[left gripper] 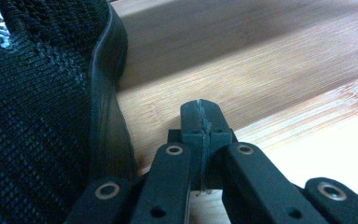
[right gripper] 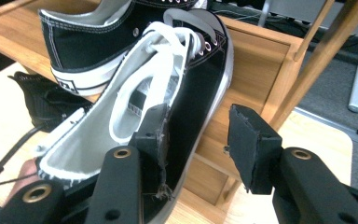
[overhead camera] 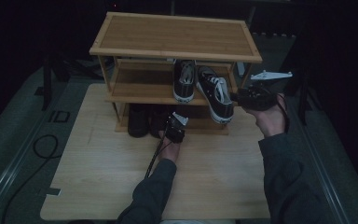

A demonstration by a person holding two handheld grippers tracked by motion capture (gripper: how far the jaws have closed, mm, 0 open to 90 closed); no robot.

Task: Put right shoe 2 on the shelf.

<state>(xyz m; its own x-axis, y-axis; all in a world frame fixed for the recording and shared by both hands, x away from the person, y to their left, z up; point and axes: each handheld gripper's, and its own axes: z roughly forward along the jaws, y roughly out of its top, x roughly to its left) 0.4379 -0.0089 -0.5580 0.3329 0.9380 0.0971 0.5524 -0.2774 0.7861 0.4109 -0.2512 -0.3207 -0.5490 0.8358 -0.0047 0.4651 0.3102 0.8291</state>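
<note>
Sneaker, black canvas with white laces and a white sole, lies on the middle shelf of the bamboo shoe rack, at that shelf's right end, tilted with its heel overhanging the front edge. Its partner, the second sneaker, stands just beside it toward the rack's centre, heel to the front. The right gripper meets the tilted sneaker at the rack's right front post; in the right gripper view its jaws stand wide apart, one pad inside the shoe opening against the side wall, the other outside and clear of the canvas. The left gripper sits low at the rack's bottom shelf, just beside a black knit shoe; its jaws are pressed together with nothing between them. Rack and both hands rest over a pale wooden table.
</note>
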